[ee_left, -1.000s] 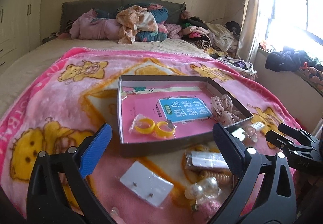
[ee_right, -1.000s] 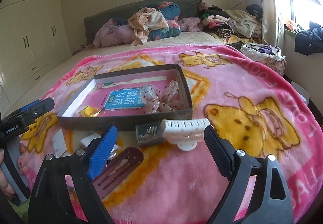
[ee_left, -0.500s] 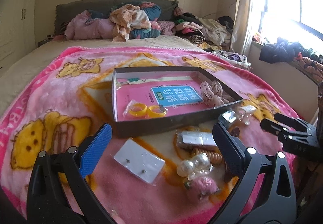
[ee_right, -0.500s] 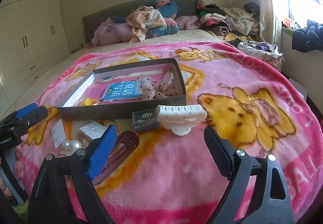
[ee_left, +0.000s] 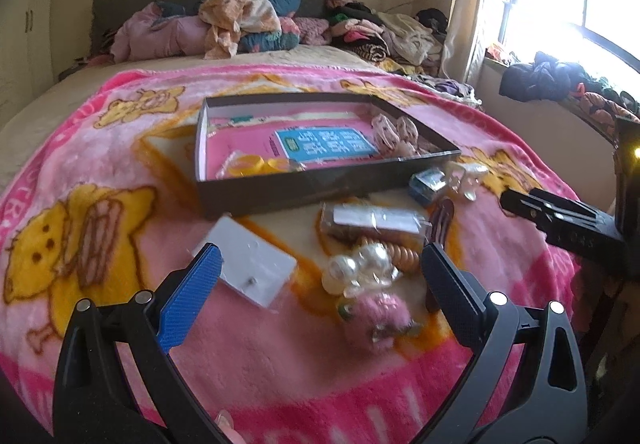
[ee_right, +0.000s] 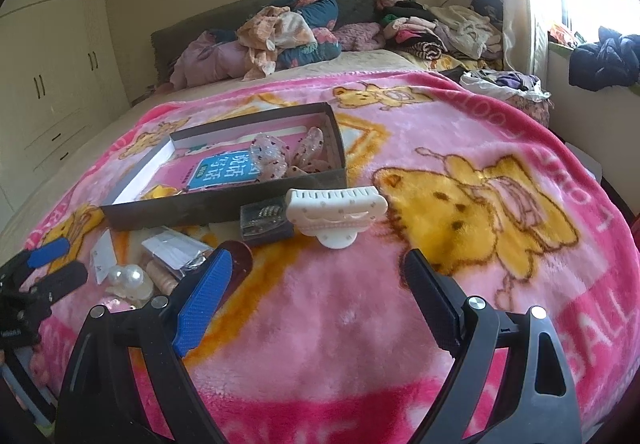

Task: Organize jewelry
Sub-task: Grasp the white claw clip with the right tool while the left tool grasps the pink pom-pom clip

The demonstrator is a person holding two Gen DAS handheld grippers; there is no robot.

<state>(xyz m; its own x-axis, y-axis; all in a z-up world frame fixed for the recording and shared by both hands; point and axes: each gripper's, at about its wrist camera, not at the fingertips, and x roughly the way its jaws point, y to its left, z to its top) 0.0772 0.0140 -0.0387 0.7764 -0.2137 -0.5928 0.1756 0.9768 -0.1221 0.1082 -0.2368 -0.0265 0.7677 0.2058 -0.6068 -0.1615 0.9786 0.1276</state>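
Observation:
A shallow dark box point(ee_left: 304, 191) point(ee_right: 224, 206) lies on the pink blanket, holding yellow rings point(ee_left: 256, 165), spotted hair bows point(ee_right: 276, 158) and a pink booklet. Loose pieces lie in front of it: a white earring card point(ee_left: 256, 270), pearl clips point(ee_left: 360, 268), a pink pompom point(ee_left: 380, 314), a coil tie point(ee_left: 404, 254), a packet point(ee_left: 372, 220). My left gripper point(ee_left: 318, 284) point(ee_right: 52, 264) hangs open above the card and pearls, nothing between its fingers. A white claw clip point(ee_right: 334, 214) and a small dark case point(ee_right: 266, 222) lie just beyond my right gripper point(ee_right: 316, 282), which is open and empty.
The blanket point(ee_right: 460, 204) covers the near half of a bed. Piled clothes point(ee_right: 288, 36) lie at the headboard and along the right side. A wardrobe point(ee_right: 48, 76) stands on the left, a window sill with dark clothing point(ee_right: 604, 60) on the right.
The left gripper has drawn back and down, so the box looks farther off and the loose pieces sit higher between its fingers. The right gripper has shifted slightly; both stay open.

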